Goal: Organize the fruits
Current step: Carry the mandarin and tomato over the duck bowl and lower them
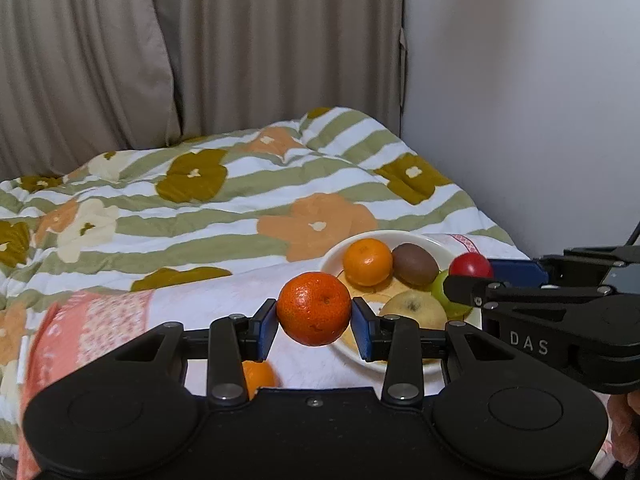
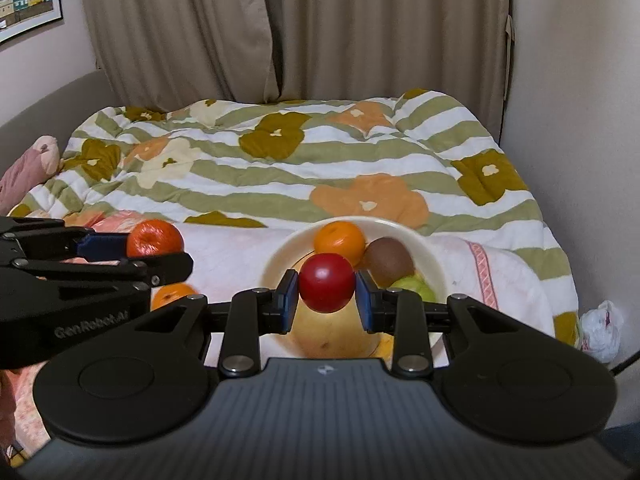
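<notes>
Both tools grip fruit: left tool (image 1: 314,322) a mandarin (image 1: 314,309), right tool (image 2: 326,300) a red fruit (image 2: 327,282).

Bed (image 2: 360,152): floral quilt (image 1: 224,216), fruit bowl (image 2: 434,258).

Bowl interior: white bowl (image 2: 434,264) crowded by an orange (image 2: 340,240), kiwi (image 2: 390,260), green fruit (image 2: 420,286) and yellow fruit (image 2: 332,338).
Open bedding: striped quilt (image 2: 280,184), upper half of frame, unobstructed.
Lower left: loose orange (image 2: 172,294) on the sheet.
Right edge: wall (image 2: 580,100) close beside the bowl.
</notes>
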A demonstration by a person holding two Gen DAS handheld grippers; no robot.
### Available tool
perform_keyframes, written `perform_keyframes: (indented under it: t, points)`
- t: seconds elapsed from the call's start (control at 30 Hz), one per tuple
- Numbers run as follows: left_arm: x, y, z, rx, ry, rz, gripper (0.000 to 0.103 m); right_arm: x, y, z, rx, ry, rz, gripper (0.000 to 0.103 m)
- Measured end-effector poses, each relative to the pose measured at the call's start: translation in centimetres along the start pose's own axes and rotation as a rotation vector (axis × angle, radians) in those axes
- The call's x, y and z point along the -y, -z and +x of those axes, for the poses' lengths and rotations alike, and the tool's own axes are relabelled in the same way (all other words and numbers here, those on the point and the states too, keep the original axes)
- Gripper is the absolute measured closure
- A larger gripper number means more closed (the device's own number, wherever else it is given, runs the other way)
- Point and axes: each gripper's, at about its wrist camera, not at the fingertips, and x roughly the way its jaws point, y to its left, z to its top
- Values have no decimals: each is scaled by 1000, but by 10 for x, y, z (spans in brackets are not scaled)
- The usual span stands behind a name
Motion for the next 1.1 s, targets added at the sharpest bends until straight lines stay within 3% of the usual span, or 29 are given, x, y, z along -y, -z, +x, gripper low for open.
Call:
perform_keyframes:
  t: [0.5,0.9,0.97,1.07,1.1]
  points:
    - [23,-22,117,-127,17,23,60,58,-11,83,-86,0,20,58]
    - [27,-19,156,-236,18,9,59,70,-8,103,-108,-10,31,58]
    - [27,-19,155,-237,23,2,53,71,-8,103,-107,-9,31,58]
    - [27,-22,150,-216,55,-11,31,72,-7,103,-100,-6,29,58]
    - [28,-23,147,-207,52,-6,17,72,-7,102,-98,-4,29,58]
